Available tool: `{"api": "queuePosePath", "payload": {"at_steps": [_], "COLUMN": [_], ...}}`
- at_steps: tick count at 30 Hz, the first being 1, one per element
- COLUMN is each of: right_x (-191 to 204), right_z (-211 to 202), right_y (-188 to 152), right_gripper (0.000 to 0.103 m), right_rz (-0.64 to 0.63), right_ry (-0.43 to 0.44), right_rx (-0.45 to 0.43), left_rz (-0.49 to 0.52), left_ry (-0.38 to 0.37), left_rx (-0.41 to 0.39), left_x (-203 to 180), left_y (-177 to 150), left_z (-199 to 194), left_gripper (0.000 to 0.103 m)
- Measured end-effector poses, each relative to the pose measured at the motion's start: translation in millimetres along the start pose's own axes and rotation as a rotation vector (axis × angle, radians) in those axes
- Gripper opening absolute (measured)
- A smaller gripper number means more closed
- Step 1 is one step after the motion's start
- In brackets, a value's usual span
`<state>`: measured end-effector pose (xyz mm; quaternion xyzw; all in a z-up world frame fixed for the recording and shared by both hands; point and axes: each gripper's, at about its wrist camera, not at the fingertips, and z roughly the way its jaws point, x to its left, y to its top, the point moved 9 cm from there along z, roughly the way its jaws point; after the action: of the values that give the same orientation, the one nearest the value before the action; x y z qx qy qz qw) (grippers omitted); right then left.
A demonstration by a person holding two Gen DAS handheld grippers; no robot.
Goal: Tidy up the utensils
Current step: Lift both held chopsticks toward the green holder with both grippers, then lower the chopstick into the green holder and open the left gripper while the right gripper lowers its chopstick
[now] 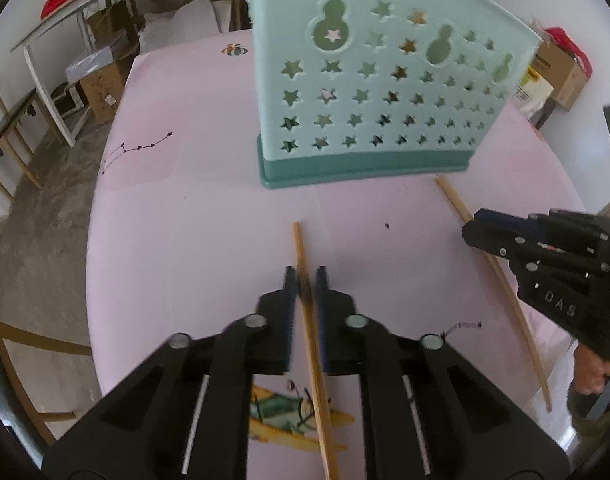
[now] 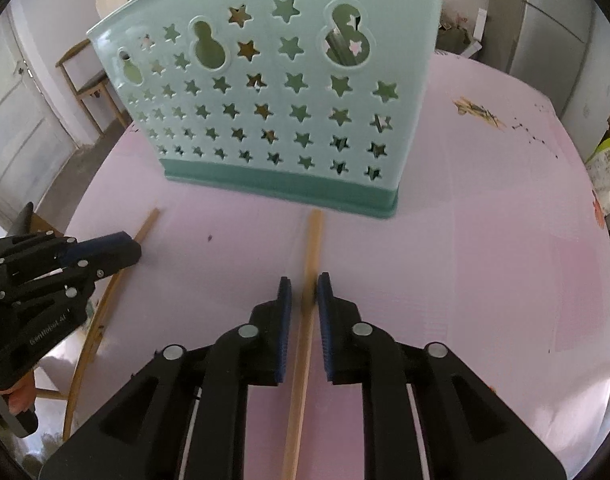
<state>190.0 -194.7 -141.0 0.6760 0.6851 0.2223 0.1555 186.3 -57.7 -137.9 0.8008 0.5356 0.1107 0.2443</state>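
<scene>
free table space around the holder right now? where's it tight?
Bare pink tablecloth left of the left chopstick, out to the table edge, and again right of the right chopstick toward the far rim. Tight: the strip before the teal holder, where the left gripper and right gripper each clamp a chopstick.

I see the utensil holder point(image 1: 357, 92) standing upright on the bench point(image 1: 185, 240). On the near side of the holder, one chopstick point(image 1: 311, 340) runs between my left claw's point(image 1: 305, 280) fingers. Right of it, another chopstick point(image 2: 303, 320) starts just before the holder's base and runs between my right claw's point(image 2: 303, 286) fingers.
</scene>
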Motion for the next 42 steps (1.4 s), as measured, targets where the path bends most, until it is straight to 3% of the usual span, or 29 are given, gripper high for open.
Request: {"api": "queuePosePath", "payload": {"at_steps": [5, 10, 17, 22, 29, 35, 42], "right_x": [-8, -14, -27, -23, -28, -30, -34], "right_z": [-2, -44, -106, -120, -121, -117, -112], "right_y": [5, 15, 26, 29, 35, 37, 38], "right_gripper": [0.007, 0.007, 0.007, 0.007, 0.007, 0.007, 0.007], "right_rz": [0.054, 0.122, 0.185, 0.188, 0.194, 0.197, 0.206], "right_ry": [0.041, 0.162, 0.257, 0.26, 0.266, 0.282, 0.29], "right_rx": [-0.02, -0.127, -0.263, -0.304, -0.322, -0.32, -0.314], "left_rz": [-0.05, -0.093, -0.113, -0.115, -0.07, -0.051, -0.07], "left_ry": [-0.045, -0.115, -0.251, -0.288, -0.296, -0.211, -0.17], "left_rx": [-0.024, -0.137, -0.397, -0.585, -0.768, -0.824, -0.754], "left_x": [5, 13, 12, 3, -25, -36, -44], "left_y": [8, 26, 62, 105, 163, 203, 212], "left_z": [-1, -47, -153, -216, -272, -270, -213], "left_gripper": [0.004, 0.004, 0.004, 0.004, 0.004, 0.004, 0.004]}}
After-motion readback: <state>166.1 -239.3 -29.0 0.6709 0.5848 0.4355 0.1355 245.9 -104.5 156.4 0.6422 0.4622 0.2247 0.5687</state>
